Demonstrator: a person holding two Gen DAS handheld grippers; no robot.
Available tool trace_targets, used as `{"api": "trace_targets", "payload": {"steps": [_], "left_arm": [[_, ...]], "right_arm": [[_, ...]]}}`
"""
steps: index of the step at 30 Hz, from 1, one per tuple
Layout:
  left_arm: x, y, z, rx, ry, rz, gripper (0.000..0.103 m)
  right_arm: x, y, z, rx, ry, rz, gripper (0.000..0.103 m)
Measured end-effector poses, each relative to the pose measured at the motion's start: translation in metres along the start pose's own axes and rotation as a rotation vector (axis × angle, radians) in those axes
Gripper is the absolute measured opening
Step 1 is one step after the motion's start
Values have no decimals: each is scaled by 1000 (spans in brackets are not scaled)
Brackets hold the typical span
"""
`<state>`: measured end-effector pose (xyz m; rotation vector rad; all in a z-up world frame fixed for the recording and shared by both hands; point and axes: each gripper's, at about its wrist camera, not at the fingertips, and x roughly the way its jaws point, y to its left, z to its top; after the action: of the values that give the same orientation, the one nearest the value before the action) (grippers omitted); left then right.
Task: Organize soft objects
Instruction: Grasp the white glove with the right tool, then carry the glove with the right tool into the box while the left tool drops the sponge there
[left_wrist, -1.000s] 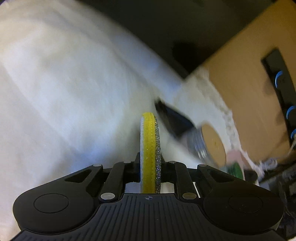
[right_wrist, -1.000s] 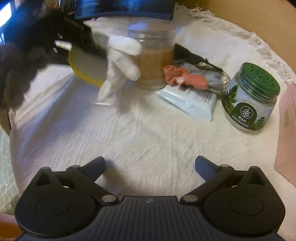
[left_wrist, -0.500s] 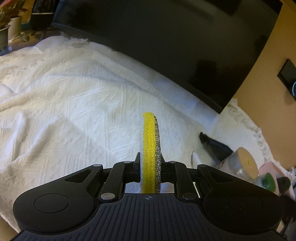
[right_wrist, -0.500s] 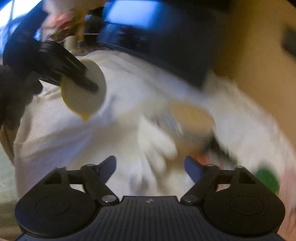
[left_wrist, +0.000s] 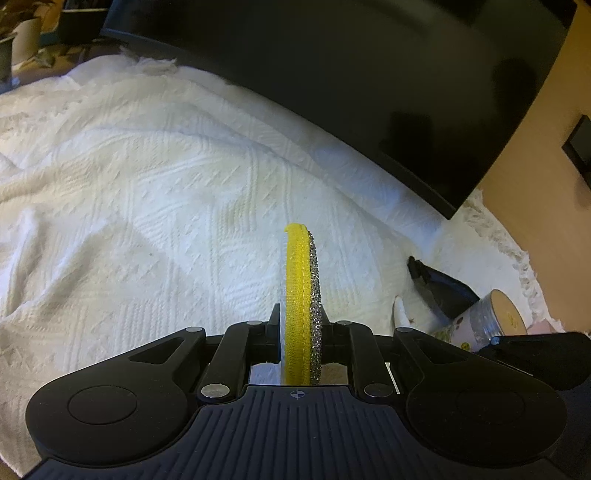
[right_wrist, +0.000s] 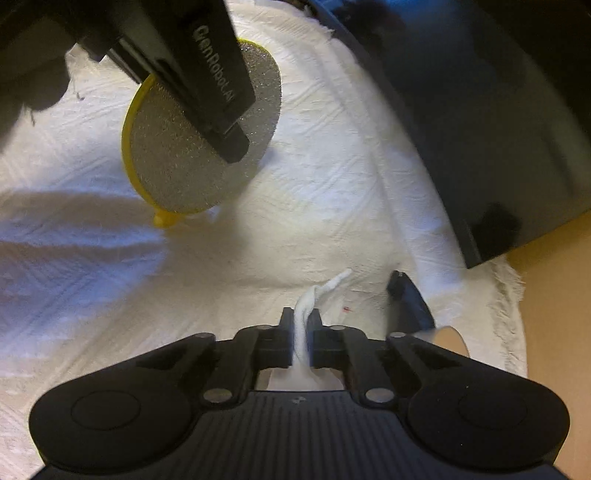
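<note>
My left gripper (left_wrist: 300, 325) is shut on a round yellow-edged scouring pad (left_wrist: 301, 295) with a silver glittery face, held edge-on above the white knitted cloth (left_wrist: 147, 206). In the right wrist view the same pad (right_wrist: 199, 147) hangs in the left gripper's fingers (right_wrist: 207, 74) at upper left. My right gripper (right_wrist: 301, 325) is shut on a white glove (right_wrist: 308, 306), whose fingertip sticks out ahead of the jaws.
A large black monitor (left_wrist: 369, 85) stands along the back of the cloth; it also shows in the right wrist view (right_wrist: 480, 129). A clear jar with a tan lid (left_wrist: 495, 321) and a black object (left_wrist: 443, 284) lie at the right. A tan wall (left_wrist: 546, 184) is behind.
My right gripper was open and empty; now it is shut on the white glove. My left gripper has carried the pad away from the jar toward the left of the cloth.
</note>
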<state>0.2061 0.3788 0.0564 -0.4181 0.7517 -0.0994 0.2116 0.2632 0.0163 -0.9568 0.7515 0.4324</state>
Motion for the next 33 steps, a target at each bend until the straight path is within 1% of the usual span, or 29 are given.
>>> {"api": "trace_targets", "payload": {"steps": [3, 7, 9, 12, 14, 17, 21, 24, 28, 33], "left_arm": [[-5, -3, 4, 4, -1, -9, 17], [-17, -15, 18, 20, -13, -34, 17], [-23, -24, 27, 27, -22, -44, 17], [-33, -39, 45, 45, -39, -73, 17], [-39, -51, 55, 57, -50, -94, 17], [-44, -71, 65, 84, -59, -122, 17], [-43, -96, 72, 115, -63, -163, 17], [-37, -115, 68, 139, -35, -211, 17], [-28, -147, 67, 182, -1, -268, 17], [-18, -201, 58, 276, 47, -358, 17]], "right_arm": [[-13, -24, 8, 81, -18, 55, 5], [-50, -80, 17, 277, -83, 165, 5], [-69, -107, 18, 356, -119, 194, 5], [-96, -147, 13, 454, -163, 211, 5], [-111, -169, 7, 514, -188, 203, 5], [-136, -190, -7, 575, -223, 174, 5], [-157, -203, -30, 619, -262, 118, 5], [-173, -208, -46, 660, -289, 104, 5], [-185, -219, -69, 719, -292, 60, 5], [-209, -231, -115, 796, -265, -44, 5]]}}
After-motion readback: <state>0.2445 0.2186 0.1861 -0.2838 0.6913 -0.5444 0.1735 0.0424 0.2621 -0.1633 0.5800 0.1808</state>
